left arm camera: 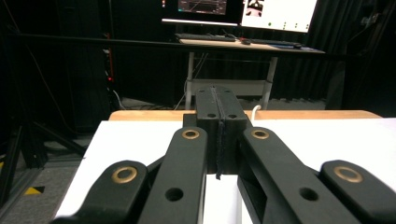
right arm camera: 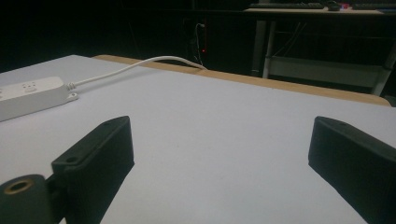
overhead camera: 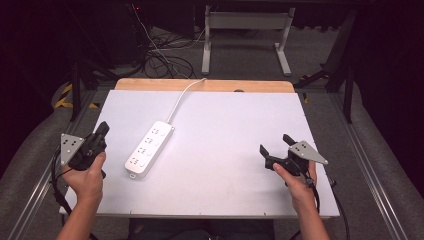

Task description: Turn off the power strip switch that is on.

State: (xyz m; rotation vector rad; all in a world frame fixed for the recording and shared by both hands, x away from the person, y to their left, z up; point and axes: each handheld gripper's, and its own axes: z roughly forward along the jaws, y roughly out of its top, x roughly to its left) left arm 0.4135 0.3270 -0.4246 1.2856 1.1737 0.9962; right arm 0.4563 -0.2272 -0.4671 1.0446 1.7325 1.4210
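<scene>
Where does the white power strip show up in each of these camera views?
High view: the power strip lies slantwise, left of the middle of the white table.
Left gripper view: not in it.
Right gripper view: its end lies at the left edge.
Shared landmark: the table's wooden far edge.

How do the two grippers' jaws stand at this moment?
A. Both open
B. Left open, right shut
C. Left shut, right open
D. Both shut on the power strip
C: the left gripper has its jaws pressed together with nothing between them, while the right gripper has its jaws wide apart over the bare table.
</scene>
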